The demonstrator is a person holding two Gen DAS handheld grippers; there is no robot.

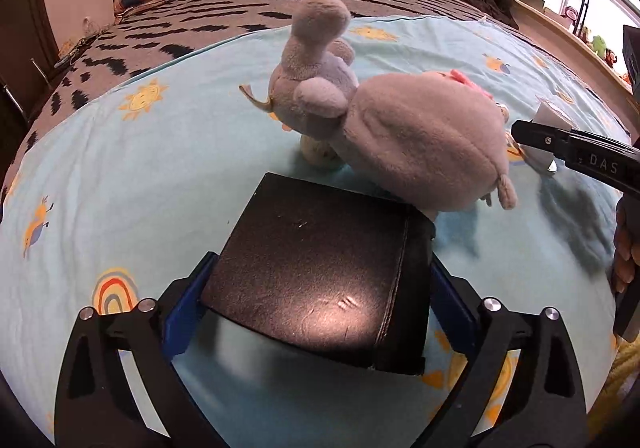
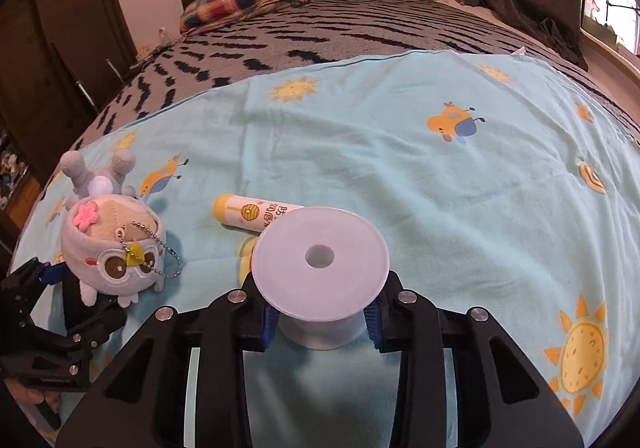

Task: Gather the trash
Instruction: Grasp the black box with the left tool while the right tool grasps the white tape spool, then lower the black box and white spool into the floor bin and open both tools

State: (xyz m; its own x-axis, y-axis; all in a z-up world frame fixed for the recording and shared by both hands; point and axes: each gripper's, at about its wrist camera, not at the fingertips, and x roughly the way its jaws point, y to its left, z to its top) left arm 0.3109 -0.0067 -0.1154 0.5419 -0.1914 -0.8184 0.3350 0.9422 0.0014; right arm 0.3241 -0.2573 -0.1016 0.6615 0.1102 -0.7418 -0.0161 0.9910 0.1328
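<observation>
Bed with pale-blue sun-print sheet (image 2: 400, 151): right gripper (image 2: 320, 324) is clamping an empty white spool (image 2: 320, 268), left gripper (image 1: 308, 304) is pinching a black box (image 1: 320, 272) beneath a plush toy (image 1: 400, 135), yellow tube (image 2: 256, 213) is lying uncollected just behind the spool, so collecting looks barely begun.

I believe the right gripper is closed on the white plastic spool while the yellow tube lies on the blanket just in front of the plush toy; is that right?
Not quite. The right gripper is closed on the white plastic spool, but the yellow tube lies on the blanket just behind the spool, well to the right of the plush toy. The right wrist view shows this.
</observation>
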